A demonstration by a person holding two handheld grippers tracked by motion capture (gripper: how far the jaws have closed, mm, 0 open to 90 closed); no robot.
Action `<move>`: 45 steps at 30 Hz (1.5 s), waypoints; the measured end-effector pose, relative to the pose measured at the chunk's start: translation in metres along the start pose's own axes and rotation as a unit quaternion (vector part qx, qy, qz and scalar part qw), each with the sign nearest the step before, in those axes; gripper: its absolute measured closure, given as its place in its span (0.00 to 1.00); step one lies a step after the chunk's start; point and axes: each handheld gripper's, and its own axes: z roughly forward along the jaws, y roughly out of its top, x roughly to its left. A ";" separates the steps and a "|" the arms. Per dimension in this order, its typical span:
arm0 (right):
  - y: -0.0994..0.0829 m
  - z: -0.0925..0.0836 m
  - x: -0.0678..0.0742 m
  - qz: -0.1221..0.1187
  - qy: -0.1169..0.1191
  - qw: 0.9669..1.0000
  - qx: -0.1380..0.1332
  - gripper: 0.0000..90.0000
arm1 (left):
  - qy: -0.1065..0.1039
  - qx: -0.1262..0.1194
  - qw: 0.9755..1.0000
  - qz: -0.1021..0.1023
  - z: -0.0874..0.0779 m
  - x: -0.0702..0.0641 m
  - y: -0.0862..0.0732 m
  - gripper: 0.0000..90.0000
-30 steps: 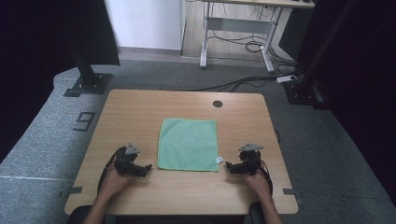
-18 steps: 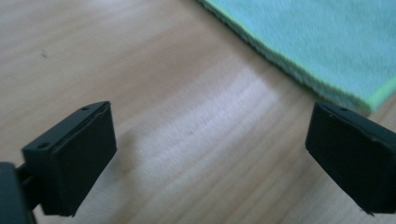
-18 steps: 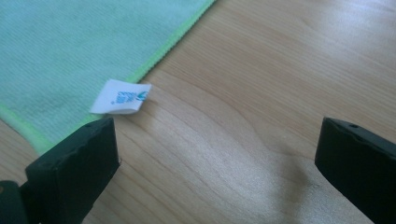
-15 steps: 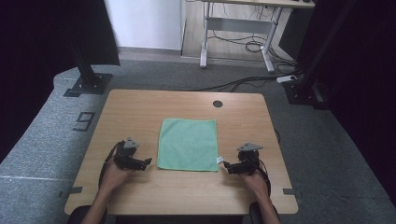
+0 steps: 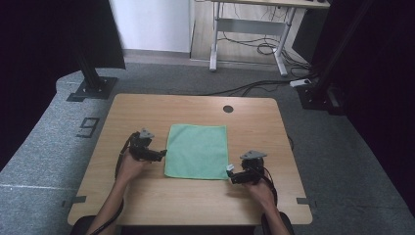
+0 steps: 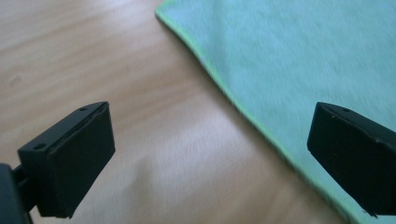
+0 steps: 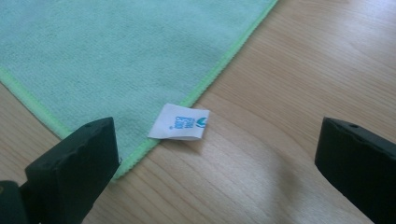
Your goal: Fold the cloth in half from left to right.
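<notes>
A green square cloth (image 5: 197,150) lies flat on the middle of the wooden table (image 5: 147,112). My left gripper (image 5: 159,154) hovers at the cloth's left edge, open, with the hem (image 6: 243,109) running between its jaws. My right gripper (image 5: 234,175) is open at the cloth's near right corner. A small white label (image 7: 180,122) with blue print sticks out from that corner (image 7: 126,161), between the right jaws. Nothing is held by either gripper.
A round cable hole (image 5: 227,108) sits near the table's far edge. Bare wood (image 5: 181,200) stretches between the cloth and the near edge. Beyond the table stand a desk frame (image 5: 244,39) and floor cables (image 5: 254,88).
My left gripper has moved forward and right, up to the cloth's left edge. The right gripper has shifted slightly toward the near right corner.
</notes>
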 end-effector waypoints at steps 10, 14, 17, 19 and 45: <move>0.003 0.008 0.009 -0.005 -0.005 1.000 0.017 0.01 | 0.028 0.011 1.000 0.006 0.031 0.005 0.021 0.00; 0.004 0.011 0.011 -0.007 -0.012 1.000 0.025 0.03 | 0.041 0.016 0.999 0.008 0.044 0.003 0.021 0.00; 0.003 0.013 0.012 -0.010 -0.015 0.999 0.030 0.04 | 0.046 0.027 0.998 0.014 0.050 0.001 0.019 0.00; 0.002 0.014 0.012 -0.013 -0.017 0.999 0.036 0.04 | 0.052 0.033 0.998 0.016 0.054 0.000 0.016 0.00; -0.002 0.006 -0.007 -0.002 -0.048 0.998 0.043 0.04 | 0.046 0.050 0.998 0.019 0.012 -0.045 -0.024 0.00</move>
